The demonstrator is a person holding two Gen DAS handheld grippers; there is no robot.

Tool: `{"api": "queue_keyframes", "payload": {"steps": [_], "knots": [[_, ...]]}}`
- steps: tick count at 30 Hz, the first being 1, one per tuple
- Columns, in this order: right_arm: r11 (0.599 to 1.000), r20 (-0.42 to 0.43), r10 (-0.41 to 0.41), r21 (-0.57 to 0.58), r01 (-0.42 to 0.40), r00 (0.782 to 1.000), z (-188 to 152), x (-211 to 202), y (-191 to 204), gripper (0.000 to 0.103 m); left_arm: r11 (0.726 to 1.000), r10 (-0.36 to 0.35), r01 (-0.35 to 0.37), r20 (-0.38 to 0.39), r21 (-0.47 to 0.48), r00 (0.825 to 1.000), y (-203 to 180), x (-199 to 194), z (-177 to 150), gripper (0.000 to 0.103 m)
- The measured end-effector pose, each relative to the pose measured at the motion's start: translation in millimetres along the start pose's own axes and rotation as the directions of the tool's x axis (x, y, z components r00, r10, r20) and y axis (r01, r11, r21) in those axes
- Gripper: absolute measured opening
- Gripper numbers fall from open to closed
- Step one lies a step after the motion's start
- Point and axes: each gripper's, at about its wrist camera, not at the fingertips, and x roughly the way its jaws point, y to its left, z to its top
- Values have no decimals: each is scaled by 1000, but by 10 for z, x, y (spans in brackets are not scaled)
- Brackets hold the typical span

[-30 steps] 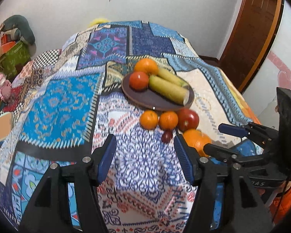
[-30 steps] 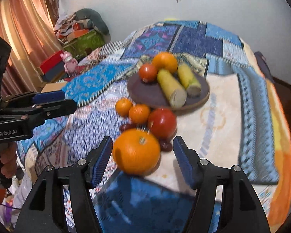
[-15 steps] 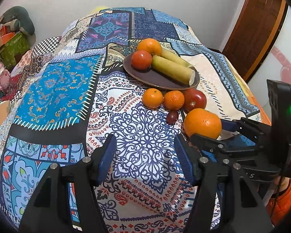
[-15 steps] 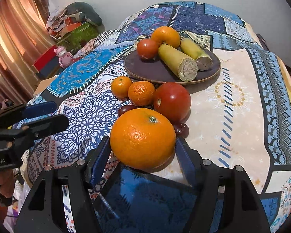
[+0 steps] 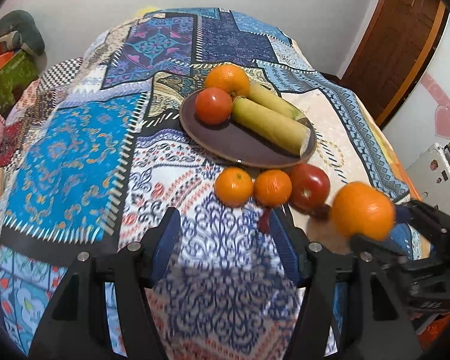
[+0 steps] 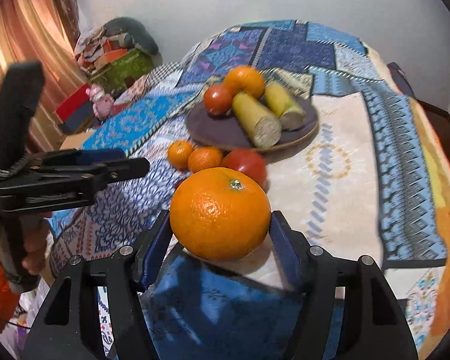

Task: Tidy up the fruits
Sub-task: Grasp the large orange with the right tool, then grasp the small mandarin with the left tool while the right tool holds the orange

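Now the big orange (image 6: 220, 213) is being gripped between the pads of the right gripper (image 6: 220, 234) and, having sat on the bedspread (image 6: 339, 162) a second ago, is being carried clear of it at the lower centre of the right wrist view. Meanwhile, the left gripper (image 5: 225, 240) is being kept open and empty over the cloth, below the two small oranges (image 5: 233, 186). Judging by this, the orange is being taken toward the plate (image 6: 213, 129) at the upper centre, where other fruit is already lying.

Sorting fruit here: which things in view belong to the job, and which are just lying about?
Job: large orange in the right gripper, plate, two small oranges, red apple, left gripper.

Lying about: pink toy, green box, curtain.
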Motion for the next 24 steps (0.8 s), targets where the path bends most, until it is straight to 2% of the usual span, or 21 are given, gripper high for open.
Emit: {"api": "queue_keyframes", "payload": {"steps": [5,10,16,24], "knots": [[999,37,-40,31,39,999,118,-89,-197,62,999,-35,34,-46,-28,998,36,235,126,51],[996,49,-62,63,59,997,167,-98,-372,62,1000,-18,18,-59,2,998,-4,393,178,44],[995,48,-60,78,56,997,178,-66,-446,62,999,-35,36,-45,9,998,11,431,206,38],[996,50,-46,81,42,998,209,-20,-435,62,998,-43,46,-64,37,997,-3,473,216,38]]}}
